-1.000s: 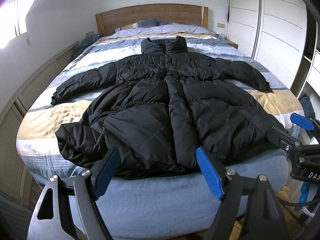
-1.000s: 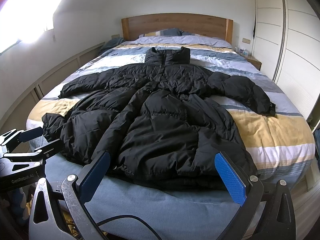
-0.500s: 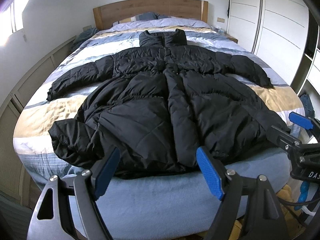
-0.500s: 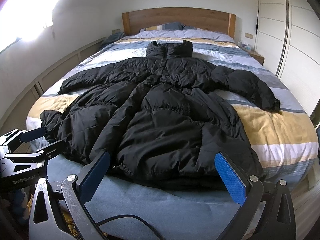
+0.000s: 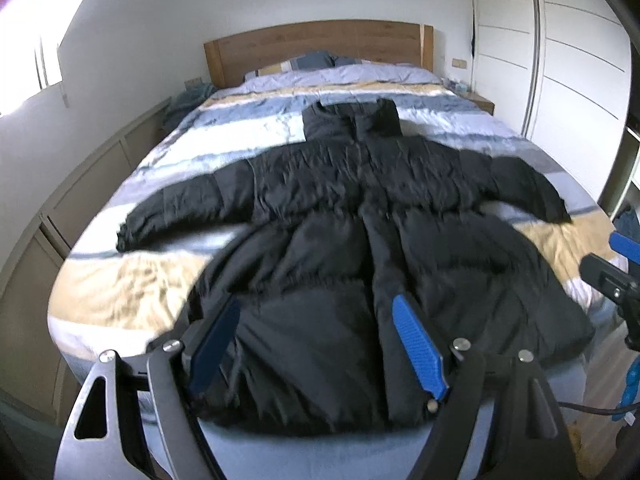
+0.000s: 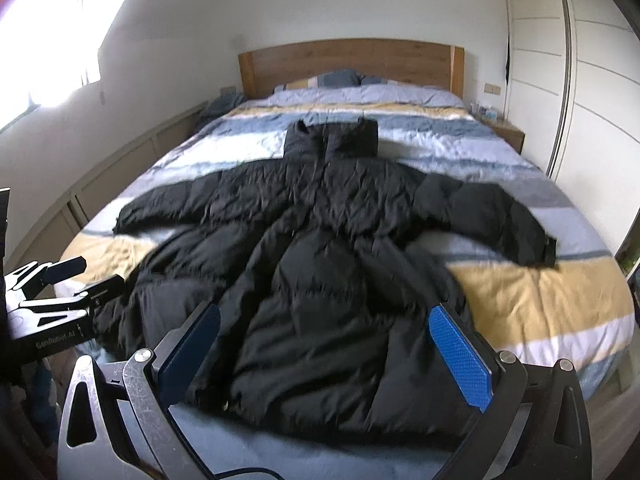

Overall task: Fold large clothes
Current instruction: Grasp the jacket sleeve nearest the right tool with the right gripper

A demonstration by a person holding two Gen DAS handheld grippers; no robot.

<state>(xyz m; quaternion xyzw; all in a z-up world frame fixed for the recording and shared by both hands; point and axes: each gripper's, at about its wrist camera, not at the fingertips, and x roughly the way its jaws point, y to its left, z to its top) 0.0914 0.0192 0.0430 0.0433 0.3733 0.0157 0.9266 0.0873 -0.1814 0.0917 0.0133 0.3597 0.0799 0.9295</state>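
Lying spread on striped bed (image 5: 132,288), black puffer coat (image 5: 360,264); both grippers' fingers (image 5: 418,344) parted, empty

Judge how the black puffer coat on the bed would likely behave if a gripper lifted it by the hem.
The black puffer coat looks quilted and puffy, so probably floppy and light for its bulk. Its spread sleeves would likely trail. The shell may be slippery.

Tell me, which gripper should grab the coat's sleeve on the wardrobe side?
Probably the right gripper. It hangs open over the coat's wardrobe-side half, nearer that sleeve; the left gripper sits further toward the window side.
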